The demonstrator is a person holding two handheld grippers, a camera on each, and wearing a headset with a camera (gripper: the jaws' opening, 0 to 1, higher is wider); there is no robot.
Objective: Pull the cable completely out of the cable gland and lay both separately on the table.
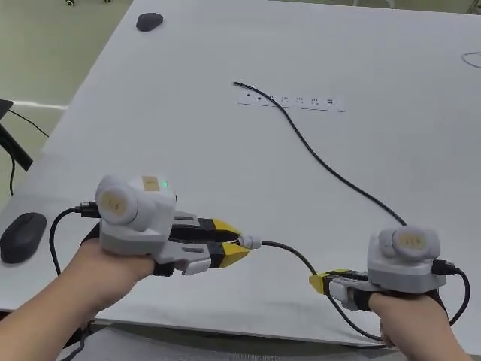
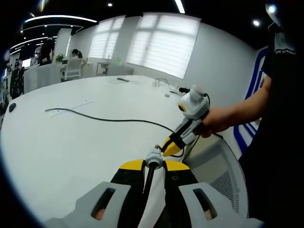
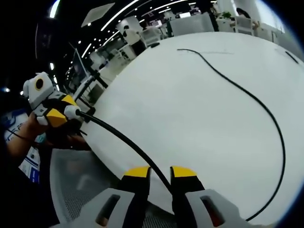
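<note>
Cable gland [image 1: 249,242] pinched at tip of left claw [image 1: 236,245] — cable [image 1: 279,244] clamped inside right claw [image 1: 317,283].

White bench [image 1: 188,113], matte. Dark mouse [image 1: 149,22] at far corner; second mouse [image 1: 22,237] near left edge. Printed white strip [image 1: 291,101] mid-bench.

The left gripper [image 1: 236,242] is pinching the gland [image 1: 250,242] at its tips, and the cable [image 1: 331,172] is sagging from the gland across to the right gripper [image 1: 317,282], whose jaws are clamping it by the table [image 1: 188,113] edge. Past the right gripper the cable is looping below the edge, rising behind that gripper and running far ahead to a white strip [image 1: 293,101]. A mouse [image 1: 22,235] is lying left of the left gripper, and a second mouse [image 1: 149,21] is lying far ahead of it.
</note>
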